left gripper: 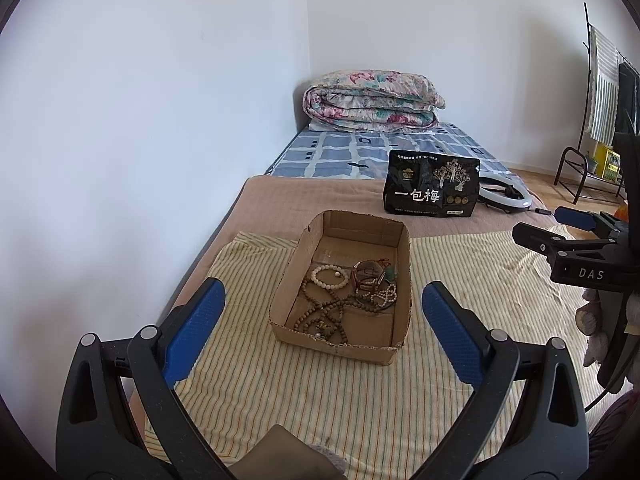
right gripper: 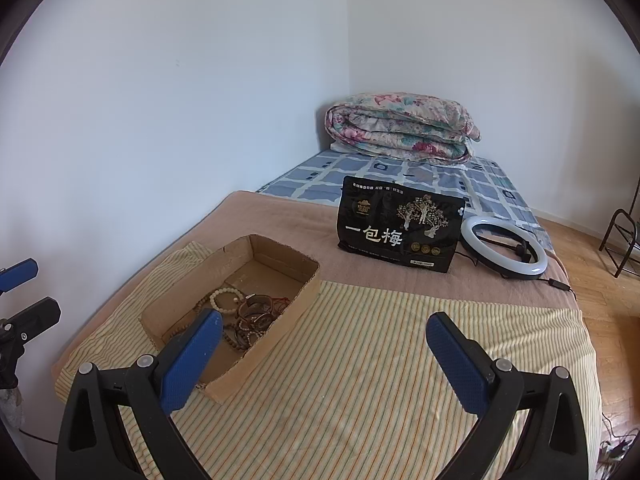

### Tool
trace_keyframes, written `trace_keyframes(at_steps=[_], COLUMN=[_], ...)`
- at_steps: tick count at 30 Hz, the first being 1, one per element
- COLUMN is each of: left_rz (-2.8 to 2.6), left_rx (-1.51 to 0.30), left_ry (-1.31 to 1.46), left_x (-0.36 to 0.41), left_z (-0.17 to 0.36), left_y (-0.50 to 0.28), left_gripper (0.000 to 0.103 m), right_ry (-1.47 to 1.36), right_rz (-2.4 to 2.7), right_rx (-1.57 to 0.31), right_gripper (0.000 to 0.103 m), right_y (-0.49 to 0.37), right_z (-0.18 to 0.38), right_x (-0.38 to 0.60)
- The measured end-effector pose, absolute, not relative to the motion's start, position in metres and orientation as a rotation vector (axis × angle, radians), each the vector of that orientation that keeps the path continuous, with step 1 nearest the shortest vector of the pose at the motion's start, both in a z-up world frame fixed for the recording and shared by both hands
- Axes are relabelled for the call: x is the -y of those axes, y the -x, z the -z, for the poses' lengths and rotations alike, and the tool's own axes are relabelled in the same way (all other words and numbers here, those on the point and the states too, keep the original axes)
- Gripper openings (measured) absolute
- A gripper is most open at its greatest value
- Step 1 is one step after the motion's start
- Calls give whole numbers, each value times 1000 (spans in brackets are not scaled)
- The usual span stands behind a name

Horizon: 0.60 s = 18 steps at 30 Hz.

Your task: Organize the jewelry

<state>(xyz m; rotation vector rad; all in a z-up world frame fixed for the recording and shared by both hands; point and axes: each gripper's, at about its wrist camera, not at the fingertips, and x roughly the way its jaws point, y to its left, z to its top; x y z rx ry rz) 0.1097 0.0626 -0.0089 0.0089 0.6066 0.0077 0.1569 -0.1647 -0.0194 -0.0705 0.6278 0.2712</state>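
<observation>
An open cardboard box (left gripper: 402,280) sits on a striped yellow cloth (left gripper: 320,392) on the bed. Inside lie a white bead bracelet (left gripper: 330,276), a long brown bead necklace (left gripper: 324,316), and a pile of dark bangles (left gripper: 370,276). My left gripper (left gripper: 322,304) is open and empty, its fingers either side of the box's near end, held back from it. My right gripper (right gripper: 324,336) is open and empty over the cloth, to the right of the box (right gripper: 276,332); its left fingertip (right gripper: 200,336) overlaps the box's near corner. The right gripper also shows in the left wrist view (left gripper: 548,228).
A black snack bag (left gripper: 432,188) stands behind the box on the brown blanket (left gripper: 320,196). A white ring light (right gripper: 504,252) lies to its right. A folded floral quilt (left gripper: 372,100) is at the bed's far end. A white wall runs along the left. A metal rack (left gripper: 588,168) stands on the floor at right.
</observation>
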Motion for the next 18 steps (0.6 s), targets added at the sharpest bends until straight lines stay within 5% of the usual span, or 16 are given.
trace_keyframes(at_steps=[18], left_rz=[-9], left_rx=[-606], left_ry=[-13], left_x=[-59], left_z=[10], left_y=[-108], left_gripper=[101], right_ry=[69], right_rz=[-272], right_rx=[-629], right_gripper=[103], right_y=[-157], right_z=[19], right_x=[165])
